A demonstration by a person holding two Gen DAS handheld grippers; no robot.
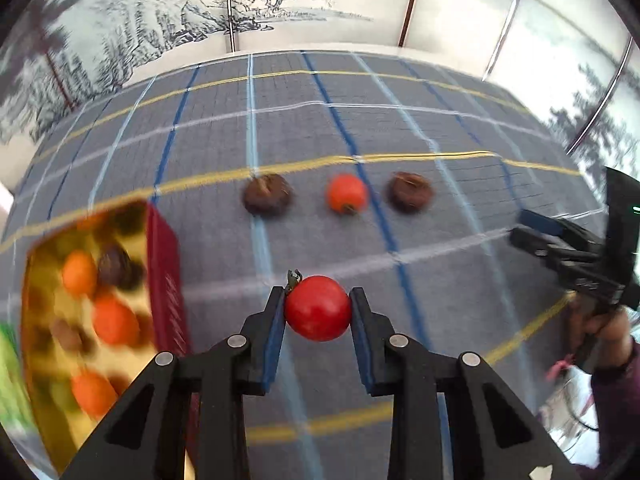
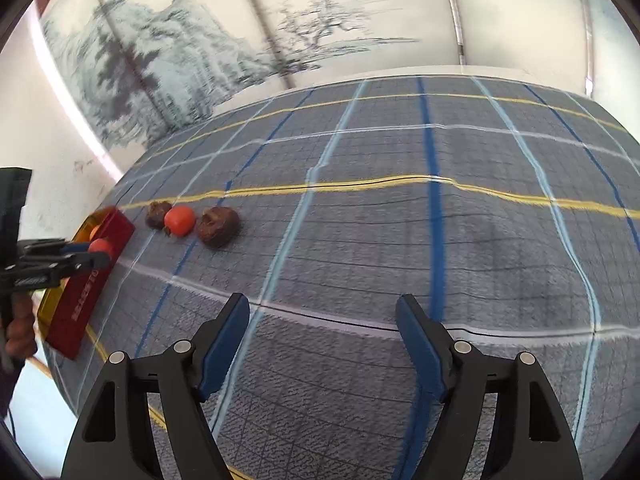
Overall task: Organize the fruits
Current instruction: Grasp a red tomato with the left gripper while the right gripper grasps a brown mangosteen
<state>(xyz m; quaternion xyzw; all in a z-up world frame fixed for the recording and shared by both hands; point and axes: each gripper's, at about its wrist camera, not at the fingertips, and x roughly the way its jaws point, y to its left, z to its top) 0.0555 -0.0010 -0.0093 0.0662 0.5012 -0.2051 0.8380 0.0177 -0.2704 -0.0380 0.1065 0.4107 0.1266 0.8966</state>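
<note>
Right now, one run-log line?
left tool: shut on red fruit | right tool: open, empty | cloth: three fruits | box: part-filled

Home-like room: ink-landscape folding screen (image 1: 248, 8), plaid tablecloth (image 1: 400, 120).

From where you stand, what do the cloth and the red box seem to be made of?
Cloth: seems a woven fabric, matte grey with blue, white and yellow stripes; it ripples and creases. Red box: likely printed cardboard, with flat walls, sharp corners and white lettering. Its gold inner tray looks glossy, perhaps plastic or foil.
</note>
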